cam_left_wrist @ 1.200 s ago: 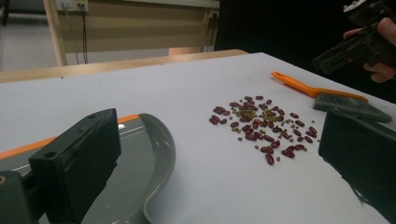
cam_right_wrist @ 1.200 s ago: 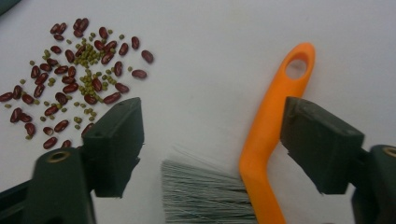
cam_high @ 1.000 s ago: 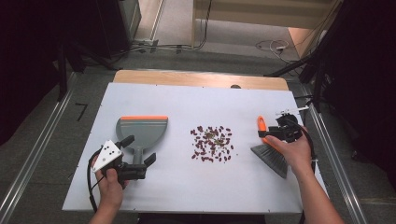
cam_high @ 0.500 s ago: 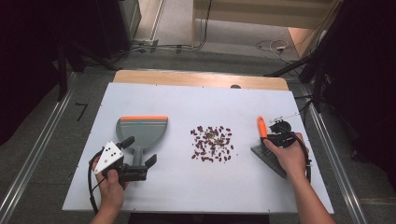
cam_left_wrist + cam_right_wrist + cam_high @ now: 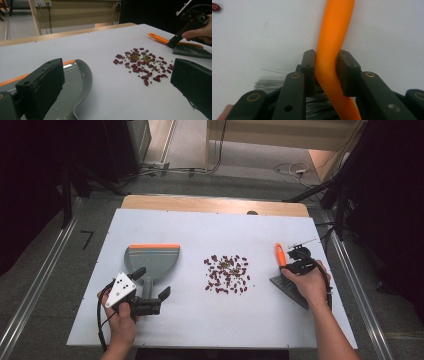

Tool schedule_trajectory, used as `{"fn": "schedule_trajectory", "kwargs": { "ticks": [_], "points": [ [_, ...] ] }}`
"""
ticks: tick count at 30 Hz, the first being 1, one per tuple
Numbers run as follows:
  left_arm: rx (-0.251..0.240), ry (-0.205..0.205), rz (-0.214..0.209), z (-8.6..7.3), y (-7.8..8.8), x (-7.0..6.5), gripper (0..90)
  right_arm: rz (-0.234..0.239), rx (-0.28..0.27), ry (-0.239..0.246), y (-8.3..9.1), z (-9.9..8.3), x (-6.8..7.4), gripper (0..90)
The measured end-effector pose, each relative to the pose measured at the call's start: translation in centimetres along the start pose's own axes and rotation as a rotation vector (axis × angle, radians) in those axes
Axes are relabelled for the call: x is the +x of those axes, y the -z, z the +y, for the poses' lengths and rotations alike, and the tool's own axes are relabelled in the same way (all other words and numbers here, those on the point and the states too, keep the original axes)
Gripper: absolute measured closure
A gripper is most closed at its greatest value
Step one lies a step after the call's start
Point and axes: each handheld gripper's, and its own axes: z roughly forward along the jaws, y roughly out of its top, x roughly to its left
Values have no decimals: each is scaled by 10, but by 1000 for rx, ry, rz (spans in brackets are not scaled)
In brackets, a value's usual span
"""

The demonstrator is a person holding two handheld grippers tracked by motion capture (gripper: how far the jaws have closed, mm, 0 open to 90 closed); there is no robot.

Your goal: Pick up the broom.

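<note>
Right hand-held gripper (image 5: 325, 72), jaws just closed, clenched on orange-handled grey-bristled hand brush (image 5: 285, 272) lying right of scattered red and green beans (image 5: 227, 274), ready for sweeping; left hand-held gripper (image 5: 149, 289) released, straddling grey orange-edged plastic dustpan (image 5: 151, 261) handle on white bench (image 5: 210, 232).

Your right gripper (image 5: 327, 72) has its two black jaws clamped on the orange brush handle (image 5: 334, 32), one pad on each side, after just closing in on it. The handle runs up from between the jaws and bends a bit where it's pinched. Grey bristles (image 5: 272, 83) fan out lower left on the white table (image 5: 249, 37), and one red bean (image 5: 215, 7) sits in the top left corner.
</note>
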Motion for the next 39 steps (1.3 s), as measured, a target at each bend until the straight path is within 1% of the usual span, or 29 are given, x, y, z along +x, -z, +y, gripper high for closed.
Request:
{"fn": "schedule_trajectory", "kwargs": {
  "ticks": [2, 3, 4, 5, 6, 10, 13, 14, 15, 16, 17, 18, 19, 20, 21, 22, 23, 24, 25, 26, 27, 28, 29, 30, 31, 34, 35, 37, 39],
  "points": [
    [0, -4, -1, 0, 0, -1, 0, 9, -25, -13, 0, -3, -1, 681],
    [1, -6, 1, 1, 0, -1, 0, 9, -25, -13, 0, -3, -1, 681],
    [3, -8, 1, 1, 1, -2, 0, 17, -52, 2, 0, -7, -3, 680],
    [6, -11, 0, 1, 1, -2, 0, 17, -52, 2, 0, -7, -3, 680],
    [6, -10, 1, 2, 0, -2, 0, 31, -90, -2, 0, -11, -4, 678],
    [7, -4, 0, 4, 1, -1, 0, 36, -135, 4, 2, -17, -4, 678],
    [6, -12, 5, 6, 1, -2, 0, 41, -193, 2, 7, -22, -3, 679],
    [6, -18, 8, 7, 1, -3, 0, 47, -242, -6, 10, -27, -5, 680],
    [4, -21, 6, 8, 1, -4, 0, 58, -269, 1, 12, -30, -5, 680],
    [8, -25, 0, 9, 2, -4, 0, 58, -269, 1, 12, -30, -5, 680],
    [9, -29, -3, 10, 2, -5, 0, 65, -322, 1, 16, -37, -5, 680],
    [10, -31, -6, 11, 2, -6, 0, 65, -322, 1, 16, -37, -5, 680],
    [11, -30, -10, 13, 2, -7, 0, 67, -376, -4, 20, -43, -6, 680],
    [12, -34, -10, 14, 2, -9, 0, 67, -376, -4, 20, -43, -6, 680],
    [11, -37, -9, 15, 2, -10, 0, 95, -434, -14, 23, -49, -10, 680],
    [10, -38, -10, 16, 2, -11, 0, 96, -454, -28, 25, -52, -11, 679],
    [8, -38, -9, 18, 2, -12, 0, 96, -454, -28, 25, -52, -11, 679],
    [7, -34, -13, 20, 2, -14, 0, 106, -516, -31, 28, -56, -14, 680],
    [7, -34, -13, 20, 2, -14, 0, 106, -516, -31, 28, -56, -14, 680],
    [7, -31, -16, 21, 2, -15, 0, 94, -569, -36, 32, -60, -16, 680],
    [4, -29, -18, 22, 2, -16, 0, 94, -569, -36, 32, -60, -16, 680],
    [4, -32, -20, 24, 1, -17, 0, 113, -627, -43, 35, -65, -19, 680],
    [4, -30, -23, 25, 1, -18, 0, 113, -627, -43, 35, -65, -19, 680],
    [6, -28, -26, 26, 0, -18, 0, 113, -672, -54, 37, -69, -20, 681],
    [2, -26, -28, 27, -1, -19, 0, 113, -672, -54, 37, -69, -20, 681],
    [-2, -21, -35, 31, -3, -20, 0, 145, -763, -58, 46, -75, -21, 686],
    [-1, -26, -38, 31, -4, -21, 0, 145, -763, -58, 46, -75, -21, 686],
    [1, -28, -47, 33, -7, -22, 0, 151, -791, -60, 50, -75, -20, 688],
    [0, -27, -54, 34, -9, -23, 0, 176, -814, -59, 54, -75, -21, 689]
  ]
}}
